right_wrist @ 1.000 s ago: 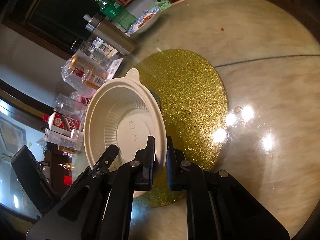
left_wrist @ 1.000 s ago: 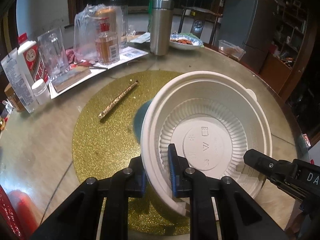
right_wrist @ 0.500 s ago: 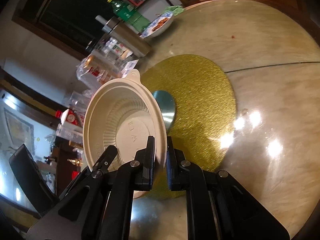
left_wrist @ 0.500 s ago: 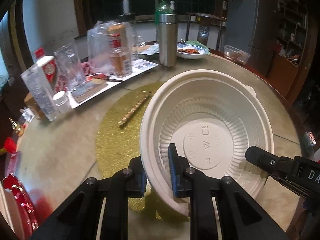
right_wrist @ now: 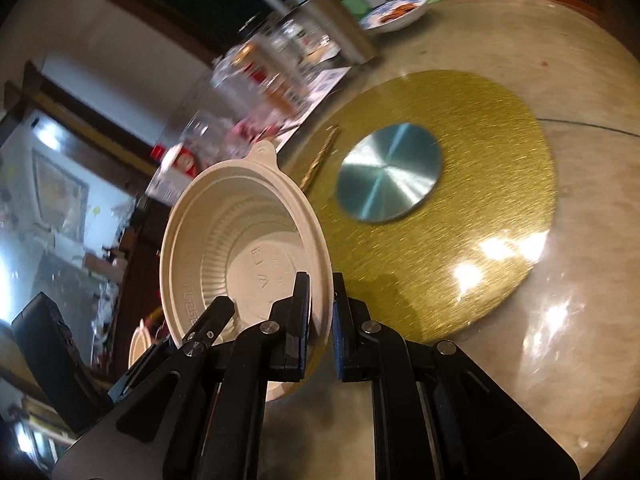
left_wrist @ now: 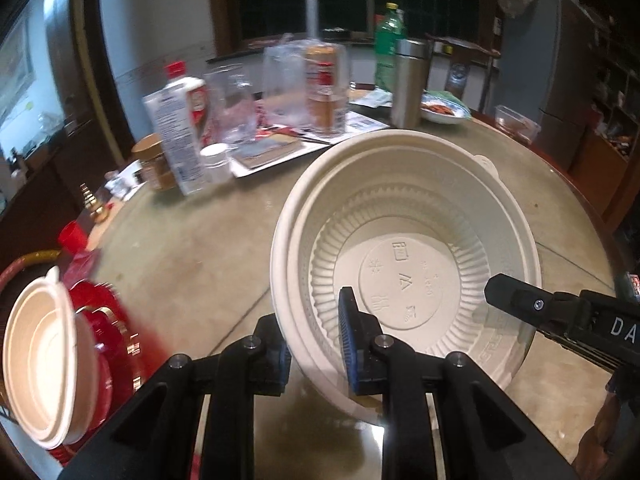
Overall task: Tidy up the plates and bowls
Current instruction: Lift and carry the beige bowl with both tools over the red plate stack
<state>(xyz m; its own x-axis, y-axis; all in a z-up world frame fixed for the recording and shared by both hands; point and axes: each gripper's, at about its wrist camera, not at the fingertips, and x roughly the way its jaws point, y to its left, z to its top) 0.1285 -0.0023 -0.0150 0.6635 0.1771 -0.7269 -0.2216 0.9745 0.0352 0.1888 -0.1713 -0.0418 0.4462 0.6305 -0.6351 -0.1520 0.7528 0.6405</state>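
My left tool (left_wrist: 314, 336) is nearly closed on the near rim of the cream disposable bowl (left_wrist: 404, 276), one blue pad inside the wall and one outside; its jaws have eased a touch wider in the last half second, yet the rim is still pinched between them. My right tool (right_wrist: 320, 312) is clamped tight on the opposite rim, showing in the left wrist view as a black finger at the lower right of the frame. The bowl hangs between both tools, tilted, filling the centre right of the left view and sitting lower left of centre in the right view, clear of the worktop (left_wrist: 192, 252). I judge it light and thin-walled, likely to flex or slip if squeezed at one spot, so the rolled rim is the sensible hold, with the small tab (right_wrist: 262, 150) on the far edge as a spare. Compared with a second ago, the bowl has come up and away from the gold glitter mat (right_wrist: 480, 208): the silver disc (right_wrist: 388, 172) at the mat's middle, hidden then, now lies fully bare in the upper centre of the right view. The left view has swung away from the mat, and a second cream bowl (left_wrist: 38, 364) standing on edge beside red packaging (left_wrist: 104, 344) now appears at lower left.
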